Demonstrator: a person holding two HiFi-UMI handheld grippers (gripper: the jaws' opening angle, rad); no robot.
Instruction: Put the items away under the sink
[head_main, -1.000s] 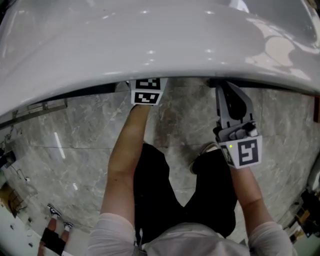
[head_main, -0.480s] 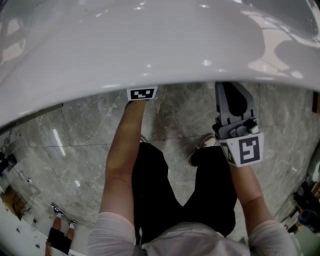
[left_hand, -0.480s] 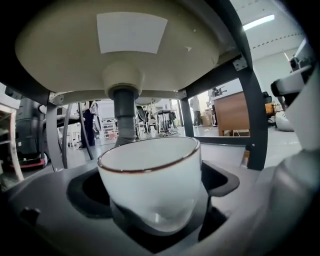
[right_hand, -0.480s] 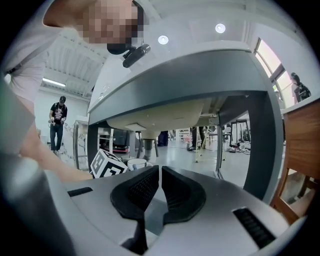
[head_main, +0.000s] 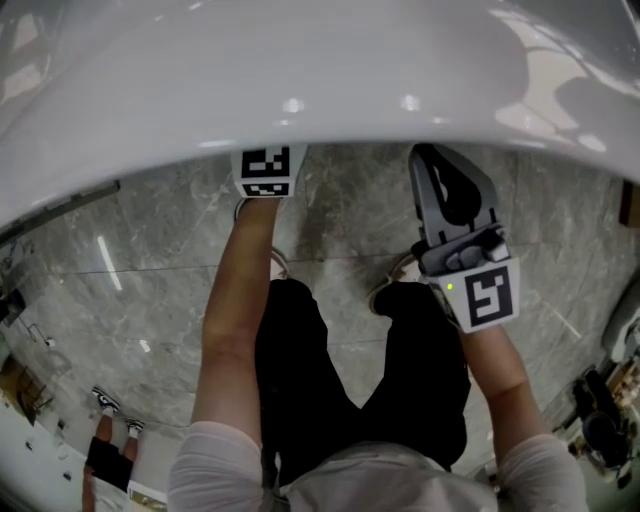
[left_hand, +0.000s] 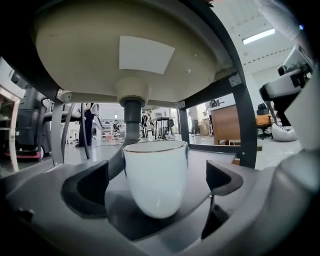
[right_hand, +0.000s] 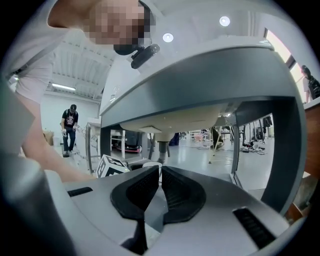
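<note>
**A:** The left gripper (left_hand: 159, 184) is well in under the sink (left_hand: 125, 55), and its jaws stand wide apart. The white cup (left_hand: 156, 172) sits upright between them with a clear gap on each side, so neither jaw is touching it.

**B:** So nothing is clamped. Where is the cup in relation to the basin?

**A:** It's below the underside of the bowl, just in front of the drain pipe (left_hand: 132, 117). The right gripper view shows its rim beyond that gripper's own jaws, beside the left gripper's marker cube (right_hand: 111, 168).

**B:** And what is the right gripper (head_main: 438, 165) doing?

**A:** Its jaws are pressed together with nothing between them. In the head view it is held at the front edge of the sink, only its tip under the rim.

**B:** What does the cup rest on?

**A:** I cannot tell. There is a dark surface under its rounded base, but it could be a shelf or the gripper's own body.

**B:** How far along would you put the task?

**A:** My reading is that the cup is at or very near its resting place, since it is under the sink and free of the jaws. If it is set down, the left gripper only needs to back straight out without knocking it. If not, the jaws need to grip it for a final placement.

**B:** Are there other items to put away?

**A:** None show in any view. From above, the basin hides everything under it, even the left gripper apart from its marker cube, so I can't say whether more remain.
</note>
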